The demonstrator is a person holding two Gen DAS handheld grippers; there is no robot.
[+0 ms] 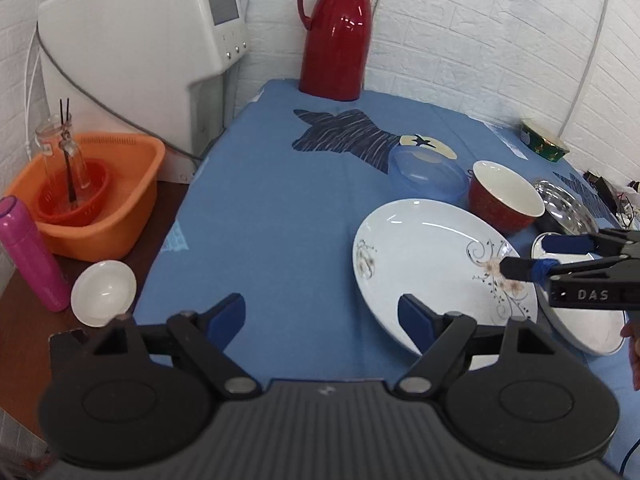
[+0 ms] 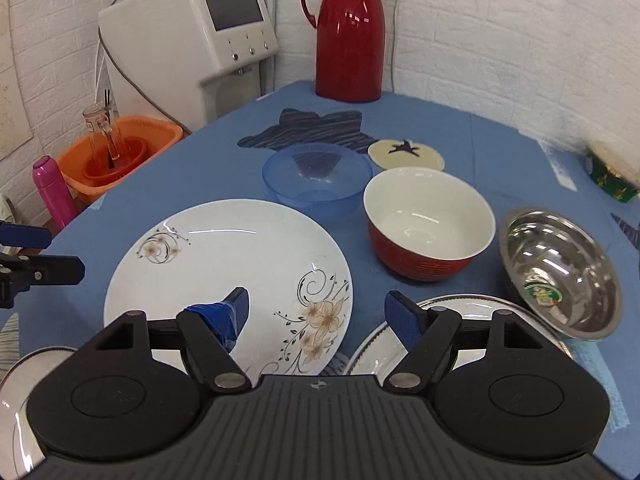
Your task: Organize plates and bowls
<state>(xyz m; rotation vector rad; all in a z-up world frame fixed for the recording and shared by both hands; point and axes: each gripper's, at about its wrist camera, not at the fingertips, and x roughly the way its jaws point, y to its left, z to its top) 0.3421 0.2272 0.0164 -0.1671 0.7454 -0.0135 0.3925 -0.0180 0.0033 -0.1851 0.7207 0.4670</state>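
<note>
My left gripper: fingers spread apart, holding nothing, hovering over the blue-clothed surface beside the floral plate. My right gripper: fingers apart, empty, poised above that plate's near rim and the patterned-rim plate just beside it. Behind the plates, toward the far edge: blue plastic bowl, red bowl, steel bowl in a row. Red thermos jug at the far edge. Orange basin off the left edge.

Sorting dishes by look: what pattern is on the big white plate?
Brown-and-black floral swirls on the plate, at two spots on its rim; clearest in the right wrist view.
</note>
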